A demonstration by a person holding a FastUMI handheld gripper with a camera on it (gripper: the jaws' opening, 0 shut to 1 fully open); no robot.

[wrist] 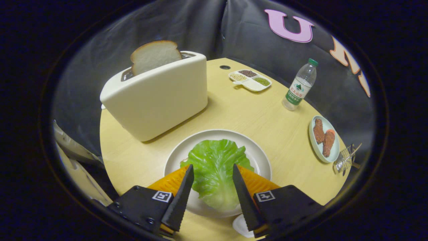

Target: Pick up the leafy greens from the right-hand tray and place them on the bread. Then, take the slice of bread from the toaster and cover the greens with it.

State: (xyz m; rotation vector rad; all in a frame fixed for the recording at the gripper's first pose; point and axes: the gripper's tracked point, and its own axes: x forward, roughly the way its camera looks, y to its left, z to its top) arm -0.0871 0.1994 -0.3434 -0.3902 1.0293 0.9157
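Green leaf (214,169) between parted tool (213,171)

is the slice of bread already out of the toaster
No, the slice of bread stands upright in the slot of the toaster, while the open tool sits around the lettuce leaf on the plate.

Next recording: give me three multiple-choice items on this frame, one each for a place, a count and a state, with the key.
1. Where does the green lettuce leaf lie?
A on the round white plate
B in the toaster
C by the bottle

2. How many compartments of the white divided dish hold fillings?
A one
B three
C five

3. How is the hand-held gripper?
A shut on the bread
B shut on the bottle
C open

Key: 1 A, the leaf covers the plate's middle. 2 B, three fillings, one compartment bare. 3 C, the fingers stand apart over the leaf.
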